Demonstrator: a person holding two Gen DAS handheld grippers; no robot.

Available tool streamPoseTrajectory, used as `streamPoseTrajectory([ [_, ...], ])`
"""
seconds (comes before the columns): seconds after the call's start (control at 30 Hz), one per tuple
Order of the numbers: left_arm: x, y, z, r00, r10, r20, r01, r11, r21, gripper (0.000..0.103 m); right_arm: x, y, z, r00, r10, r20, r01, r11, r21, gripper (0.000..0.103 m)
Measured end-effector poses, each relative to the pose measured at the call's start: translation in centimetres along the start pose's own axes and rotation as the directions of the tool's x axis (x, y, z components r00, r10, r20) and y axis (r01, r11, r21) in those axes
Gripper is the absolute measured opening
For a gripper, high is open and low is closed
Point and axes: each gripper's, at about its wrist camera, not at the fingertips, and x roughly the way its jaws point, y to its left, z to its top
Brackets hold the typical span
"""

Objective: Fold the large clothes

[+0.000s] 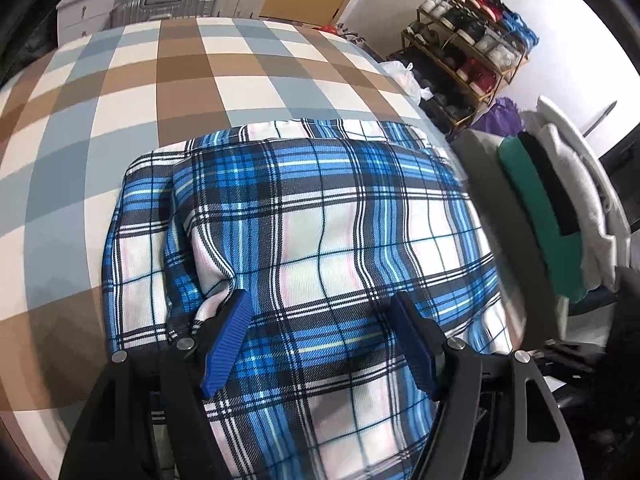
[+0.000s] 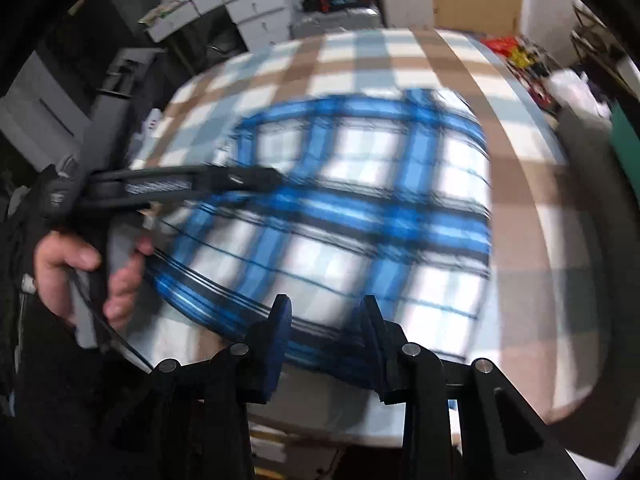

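Note:
A blue, white and black plaid garment (image 1: 304, 232) lies folded into a compact rectangle on a table covered by a brown, blue and white checked cloth (image 1: 120, 92). My left gripper (image 1: 320, 308) hovers over its near part, jaws wide apart and empty, blue pads (image 1: 226, 344) on either side of the cloth. In the blurred right wrist view the same garment (image 2: 360, 208) lies ahead. My right gripper (image 2: 326, 312) is open and empty at its near edge. The left gripper (image 2: 276, 178), held by a hand, reaches over the garment from the left.
A shoe rack (image 1: 468, 52) stands past the table's right side, with a pile of folded green, black and white clothes (image 1: 560, 208) nearer. A suitcase (image 1: 160, 8) and drawers stand beyond the far edge. Grey boxes and clutter (image 2: 240, 0) lie to the left.

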Motion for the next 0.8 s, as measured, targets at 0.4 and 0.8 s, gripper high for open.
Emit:
streamPoseTrajectory([
  [0.4, -6.6, -3.3, -1.2, 0.974, 0.133, 0.182, -0.150, 0.985, 0.088, 0.071, 0.7, -2.7, 2.3, 0.990, 0.142, -0.005, -0.139, 0.977, 0.161, 0.036],
  [0.8, 1.8, -1.8, -4.8, 0.945, 0.325, -0.046, -0.303, 0.918, 0.257, 0.102, 7.5, -1.3, 15.8, 1.000, -0.014, -0.010, 0.015, 0.998, 0.062, 0.036],
])
